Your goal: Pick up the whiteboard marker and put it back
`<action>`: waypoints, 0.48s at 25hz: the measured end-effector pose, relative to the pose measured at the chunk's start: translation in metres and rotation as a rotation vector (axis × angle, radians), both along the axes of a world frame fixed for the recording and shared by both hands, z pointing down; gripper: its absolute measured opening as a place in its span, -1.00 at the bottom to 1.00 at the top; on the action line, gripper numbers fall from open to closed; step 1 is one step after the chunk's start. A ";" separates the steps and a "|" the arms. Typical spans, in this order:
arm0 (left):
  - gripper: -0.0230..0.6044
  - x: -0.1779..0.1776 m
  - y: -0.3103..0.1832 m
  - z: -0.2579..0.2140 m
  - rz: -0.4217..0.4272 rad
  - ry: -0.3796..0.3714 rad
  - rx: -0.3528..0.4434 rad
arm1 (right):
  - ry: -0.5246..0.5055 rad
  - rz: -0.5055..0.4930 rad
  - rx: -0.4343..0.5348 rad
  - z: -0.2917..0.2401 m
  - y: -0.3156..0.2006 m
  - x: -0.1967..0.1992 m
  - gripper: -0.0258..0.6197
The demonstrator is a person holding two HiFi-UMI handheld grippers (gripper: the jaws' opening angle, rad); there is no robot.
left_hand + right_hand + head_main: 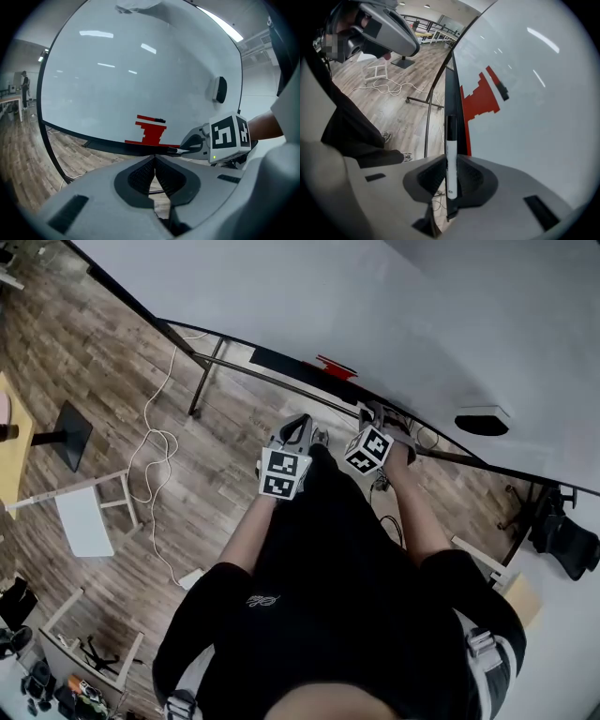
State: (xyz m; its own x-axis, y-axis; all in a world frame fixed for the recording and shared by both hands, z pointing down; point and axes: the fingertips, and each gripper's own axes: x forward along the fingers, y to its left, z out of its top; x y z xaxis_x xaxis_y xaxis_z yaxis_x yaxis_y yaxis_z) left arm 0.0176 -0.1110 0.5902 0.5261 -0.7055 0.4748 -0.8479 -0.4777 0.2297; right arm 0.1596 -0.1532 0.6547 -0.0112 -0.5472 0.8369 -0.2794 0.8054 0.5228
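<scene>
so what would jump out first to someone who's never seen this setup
First, the whiteboard marker, white with a black cap, is clamped in the right gripper and points along the black tray at the bottom edge of the whiteboard. Next comes the red stepped block drawn low on the board, just above that tray.

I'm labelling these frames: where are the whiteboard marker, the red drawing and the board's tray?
whiteboard marker [451, 164]: right gripper view, white barrel between the jaws.
red drawing [151, 133]: left gripper view, its widest middle block.
tray [453, 101]: right gripper view, bare dark ledge above the marker.
</scene>
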 end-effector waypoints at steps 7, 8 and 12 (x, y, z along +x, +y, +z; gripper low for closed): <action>-0.90 0.003 -0.002 0.012 -0.002 -0.015 -0.040 | -0.007 0.003 0.000 0.010 -0.002 0.004 -0.72; -0.90 0.005 -0.002 0.013 0.001 -0.017 -0.042 | -0.009 0.006 -0.002 0.011 -0.003 0.005 -0.72; -0.90 0.006 -0.002 0.013 0.001 -0.017 -0.049 | -0.027 0.021 -0.013 0.015 -0.004 0.007 -0.71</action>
